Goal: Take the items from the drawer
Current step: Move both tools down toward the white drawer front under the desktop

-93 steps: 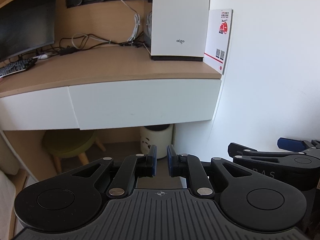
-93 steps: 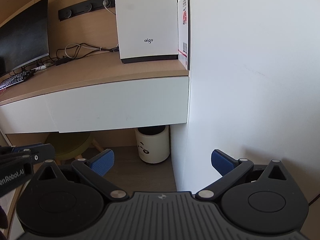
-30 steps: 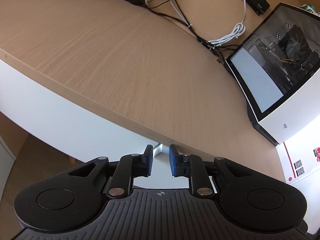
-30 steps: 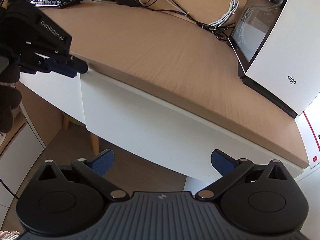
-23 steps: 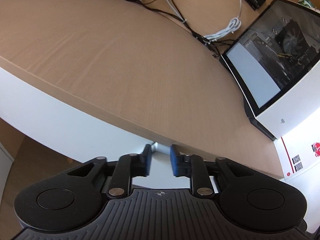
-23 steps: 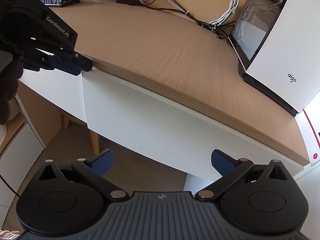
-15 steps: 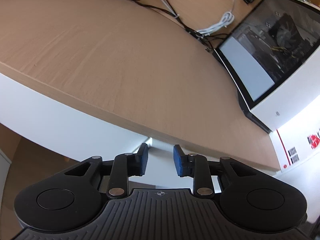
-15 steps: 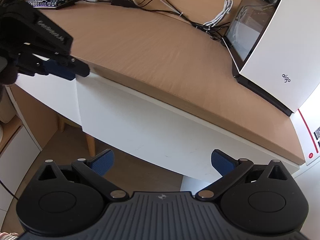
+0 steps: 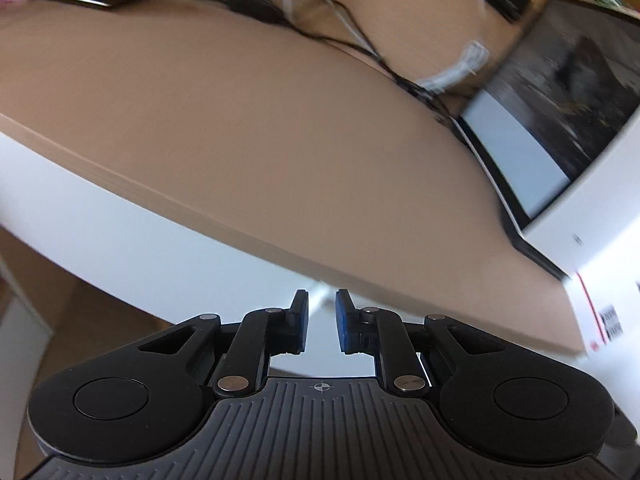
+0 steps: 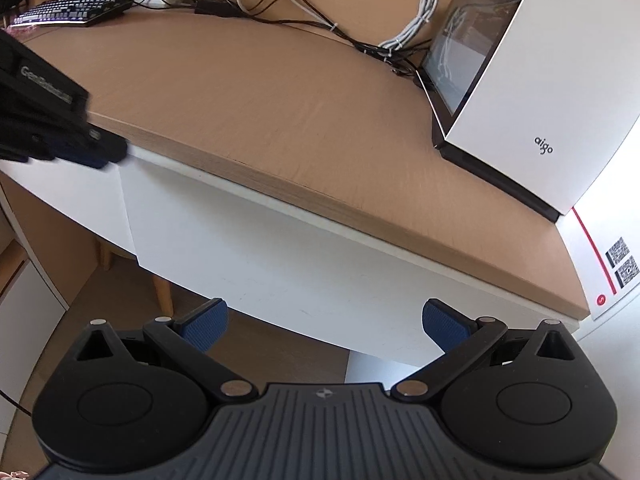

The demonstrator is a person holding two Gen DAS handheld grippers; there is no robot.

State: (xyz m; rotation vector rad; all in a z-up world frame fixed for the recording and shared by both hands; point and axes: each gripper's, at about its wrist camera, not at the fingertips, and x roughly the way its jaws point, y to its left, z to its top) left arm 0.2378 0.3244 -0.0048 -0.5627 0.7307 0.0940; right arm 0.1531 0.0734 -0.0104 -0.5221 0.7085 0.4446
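The white drawer front (image 10: pixel 300 272) hangs closed under the wooden desk top (image 10: pixel 260 92). My left gripper (image 10: pixel 106 152) reaches in from the left to that drawer's top left corner, by the seam with the neighbouring front. In the blurred left wrist view my left gripper (image 9: pixel 320 312) has its jaws closing to a narrow gap. A white sliver of the front's edge (image 9: pixel 320 298) shows between the tips, and no pad visibly presses on it. My right gripper (image 10: pixel 324 320) stands wide open and empty, low before the drawer front. The drawer's contents are hidden.
A white computer case (image 10: pixel 532 112) with a glass side stands at the desk's right end, beside a white card with QR codes (image 10: pixel 616 264). Cables (image 10: pixel 280 4) and a keyboard (image 10: pixel 68 10) lie at the back. A stool leg (image 10: pixel 162 292) shows below the desk.
Both cameras rose from below desk level to above it. Over the last second the left jaws widened, then narrowed, and the left gripper edged right to the drawer's corner. The right gripper stayed open.
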